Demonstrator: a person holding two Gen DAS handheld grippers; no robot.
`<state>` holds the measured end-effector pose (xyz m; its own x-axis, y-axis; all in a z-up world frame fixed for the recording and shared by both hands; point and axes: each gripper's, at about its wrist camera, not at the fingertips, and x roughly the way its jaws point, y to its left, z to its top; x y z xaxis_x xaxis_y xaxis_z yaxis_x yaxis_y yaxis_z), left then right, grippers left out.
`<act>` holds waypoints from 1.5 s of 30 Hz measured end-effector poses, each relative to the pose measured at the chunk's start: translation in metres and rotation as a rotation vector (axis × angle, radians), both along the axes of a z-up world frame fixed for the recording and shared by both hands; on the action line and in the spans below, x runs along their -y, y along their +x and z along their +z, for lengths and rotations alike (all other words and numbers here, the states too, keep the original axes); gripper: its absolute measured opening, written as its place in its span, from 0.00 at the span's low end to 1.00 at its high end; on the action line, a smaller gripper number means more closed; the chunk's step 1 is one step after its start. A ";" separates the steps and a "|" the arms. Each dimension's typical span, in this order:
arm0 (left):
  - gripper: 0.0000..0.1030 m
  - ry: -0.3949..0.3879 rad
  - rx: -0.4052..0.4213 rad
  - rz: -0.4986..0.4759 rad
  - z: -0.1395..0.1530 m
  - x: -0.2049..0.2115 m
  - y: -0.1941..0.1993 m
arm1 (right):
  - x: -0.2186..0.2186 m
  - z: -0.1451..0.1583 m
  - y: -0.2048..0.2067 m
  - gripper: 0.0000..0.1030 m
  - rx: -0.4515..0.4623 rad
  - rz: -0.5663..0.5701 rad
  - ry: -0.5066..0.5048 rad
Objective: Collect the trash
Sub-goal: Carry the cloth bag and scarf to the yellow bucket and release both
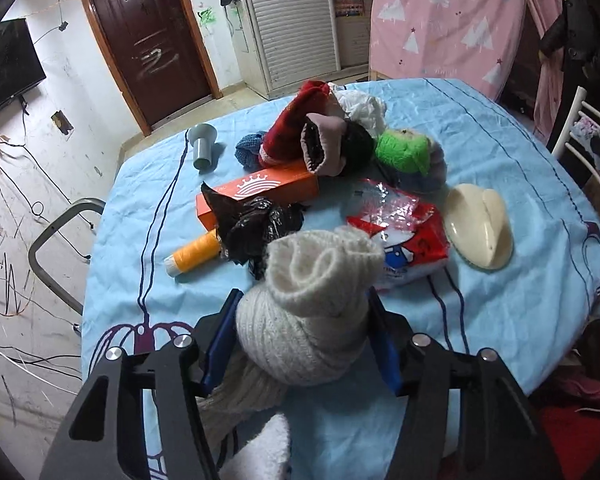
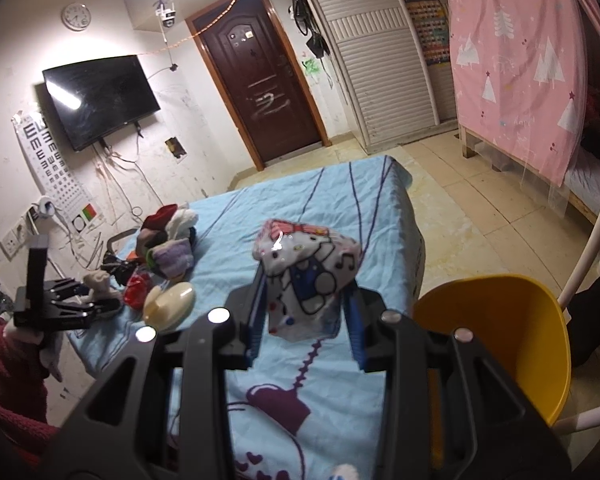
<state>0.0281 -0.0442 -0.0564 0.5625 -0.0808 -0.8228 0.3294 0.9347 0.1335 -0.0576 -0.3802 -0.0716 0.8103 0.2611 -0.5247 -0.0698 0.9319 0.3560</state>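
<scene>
My left gripper (image 1: 302, 312) is shut on a rolled white knitted sock (image 1: 312, 300) and holds it above the table's near edge. Beyond it lie a crumpled black plastic bag (image 1: 260, 224), an orange box (image 1: 260, 192), a yellow roll (image 1: 194, 254) and a red Hello Kitty tissue pack (image 1: 400, 232). My right gripper (image 2: 306, 308) is shut on a Hello Kitty printed packet (image 2: 306, 272) and holds it above the blue tablecloth (image 2: 340, 200). A yellow bin (image 2: 500, 340) stands just right of the right gripper. The left gripper also shows in the right wrist view (image 2: 96, 292).
A pile of socks and knitwear (image 1: 324, 132) sits at the far middle of the table with a green plush piece (image 1: 404, 148). A cream mouse-shaped object (image 1: 480, 226) lies at the right, a grey cup (image 1: 202, 146) at the far left. White chair (image 1: 588, 152) at right.
</scene>
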 end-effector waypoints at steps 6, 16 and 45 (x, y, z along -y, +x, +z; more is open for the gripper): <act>0.49 -0.074 0.057 -0.010 0.032 -0.006 -0.025 | 0.010 -0.002 -0.004 0.32 -0.006 -0.029 -0.001; 0.49 -0.286 0.216 -0.196 0.116 0.064 -0.041 | 0.039 0.005 -0.023 0.33 0.017 -0.128 -0.026; 0.75 -0.466 -0.170 -0.478 0.028 0.389 0.020 | 0.142 0.006 -0.065 0.36 0.041 -0.405 -0.024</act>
<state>0.0484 -0.4328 -0.0285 0.2436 -0.6550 -0.7153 0.7006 0.6289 -0.3372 -0.1228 -0.5224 -0.0655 0.8655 -0.0952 -0.4917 0.2907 0.8950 0.3384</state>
